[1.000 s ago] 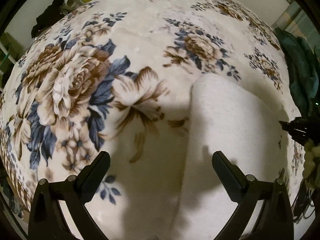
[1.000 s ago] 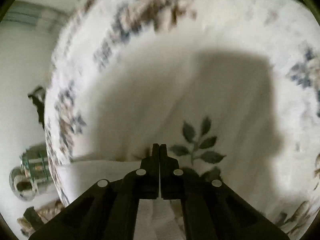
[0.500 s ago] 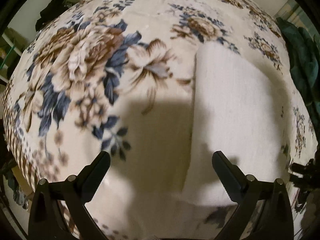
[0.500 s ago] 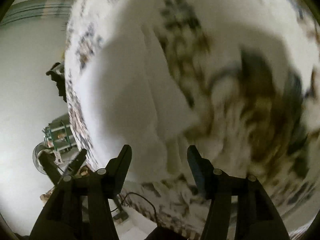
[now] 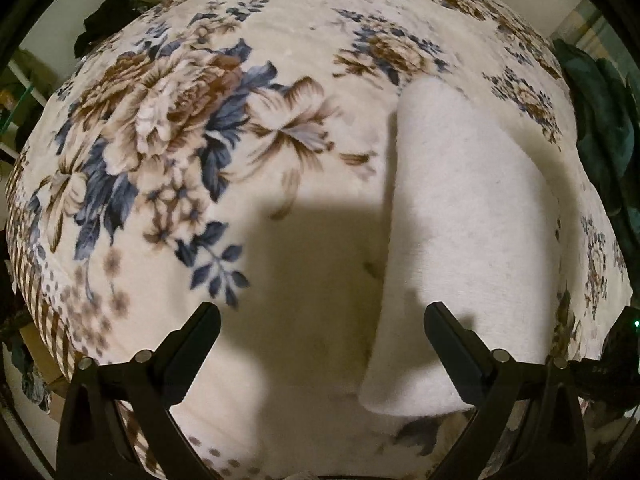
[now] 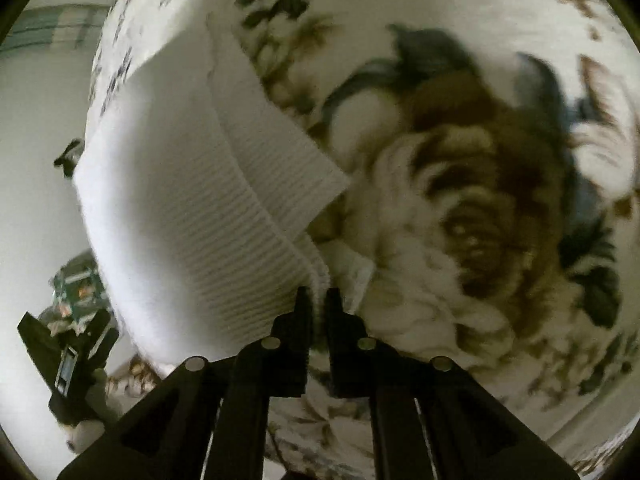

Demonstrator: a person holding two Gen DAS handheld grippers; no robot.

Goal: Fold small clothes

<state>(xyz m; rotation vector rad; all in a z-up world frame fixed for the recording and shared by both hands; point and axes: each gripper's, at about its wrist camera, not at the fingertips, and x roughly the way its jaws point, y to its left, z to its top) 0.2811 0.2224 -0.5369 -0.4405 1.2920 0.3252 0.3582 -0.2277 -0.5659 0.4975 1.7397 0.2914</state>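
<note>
A white knitted garment (image 5: 464,232) lies folded into a long strip on a floral blanket (image 5: 168,120). My left gripper (image 5: 320,344) is open and empty, held above the blanket with its right finger over the garment's near end. In the right wrist view the garment (image 6: 192,200) shows ribbed knit, with a folded flap pointing right. My right gripper (image 6: 318,300) is shut on the garment's ribbed edge at its near corner.
The blanket (image 6: 480,200) covers a rounded surface. A dark green cloth (image 5: 600,128) lies past its right edge. Dark objects (image 5: 116,4) sit at the far left corner. The left gripper's body (image 6: 68,364) shows at the lower left of the right wrist view.
My right gripper opened half a second ago, moved to the garment's ribbed edge and closed on it. My left gripper has drawn back a little and stayed open.
</note>
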